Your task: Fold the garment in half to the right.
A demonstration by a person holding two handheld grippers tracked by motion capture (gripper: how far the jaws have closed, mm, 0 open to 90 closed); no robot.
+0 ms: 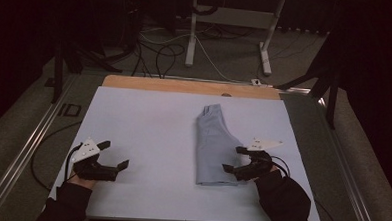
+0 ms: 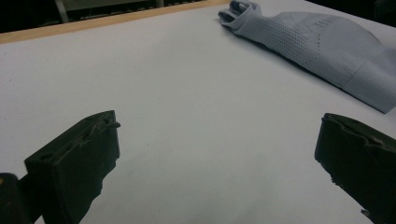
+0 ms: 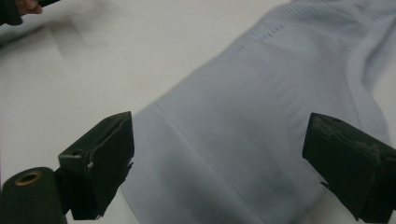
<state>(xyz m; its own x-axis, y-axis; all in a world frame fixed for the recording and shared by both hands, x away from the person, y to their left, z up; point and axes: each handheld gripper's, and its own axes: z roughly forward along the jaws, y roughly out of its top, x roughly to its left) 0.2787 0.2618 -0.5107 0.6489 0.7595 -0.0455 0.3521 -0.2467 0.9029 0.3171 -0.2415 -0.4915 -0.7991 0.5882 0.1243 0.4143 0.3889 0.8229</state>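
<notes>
1. Lying folded on the bench (image 1: 148, 133), right of centre, the garment (image 1: 211, 146) runs lengthwise from 12 to 6 o'clock.
2. Right tongs (image 1: 233, 159) stand wide open at the garment's 4 o'clock edge, gripping nothing; cloth shows beyond the jaws in the right gripper view.
3. Left tongs (image 1: 114, 155) sit at 8 o'clock, wide open over bare bench, well apart from the garment.

Lying flat right of centre on the counter (image 1: 148, 128): folded light-blue garment (image 1: 211, 146), sole obstacle, low enough for passing over. Sitting at its right edge: right gripper (image 1: 232, 159), fingers spread. Resting well apart at near left: left gripper (image 1: 116, 154), fingers spread. Stretching bare between them: wide lane.
</notes>
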